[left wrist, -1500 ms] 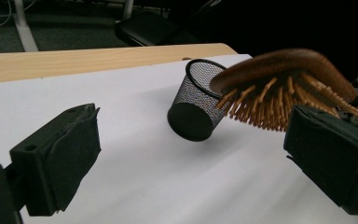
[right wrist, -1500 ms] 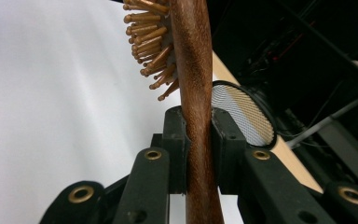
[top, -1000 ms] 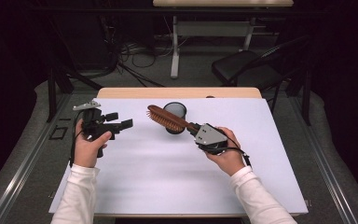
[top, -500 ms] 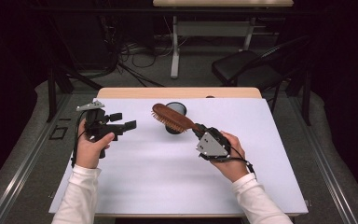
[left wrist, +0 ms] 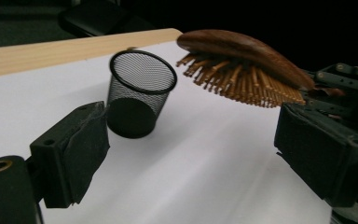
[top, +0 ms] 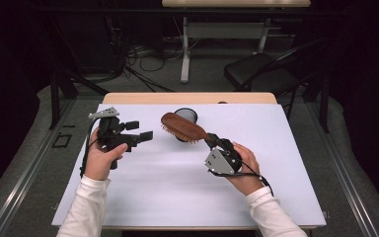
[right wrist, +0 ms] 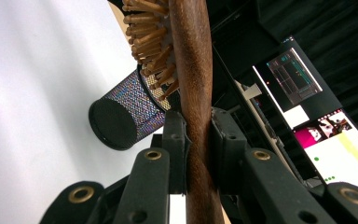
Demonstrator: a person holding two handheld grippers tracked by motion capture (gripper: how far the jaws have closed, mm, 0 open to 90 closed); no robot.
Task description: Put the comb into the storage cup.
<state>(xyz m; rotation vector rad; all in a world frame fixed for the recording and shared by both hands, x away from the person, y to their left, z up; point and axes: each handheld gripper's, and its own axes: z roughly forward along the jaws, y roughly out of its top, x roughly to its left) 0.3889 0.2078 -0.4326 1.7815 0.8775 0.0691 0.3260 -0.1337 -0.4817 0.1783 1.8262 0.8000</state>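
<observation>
While the person's right hand kept low over the white table, the right gripper was clamped on the handle of a wooden hairbrush. In the right gripper view the two black jaws pressed that brown handle from either side, and the hairbrush ran up and away from them with its pale bristles turned toward the table. Seen from the high view, the brush head hung in the air at the near rim of a black mesh cup, which stood upright toward the far edge of the table; the bristles pointed down and the brush sloped up from the grip to its far end. I could not tell whether the brush touched the cup's rim.

The left gripper was held above the table's left part, well apart from the brush, its jaws wide apart with nothing between them, though they had just been closing a little. In the left gripper view the mesh cup stood beyond the left-hand jaw, and the hairbrush hovered above and beside it, bristles down. The left hand wrapped the gripper's body, and both white sleeves came in from the near edge.
</observation>
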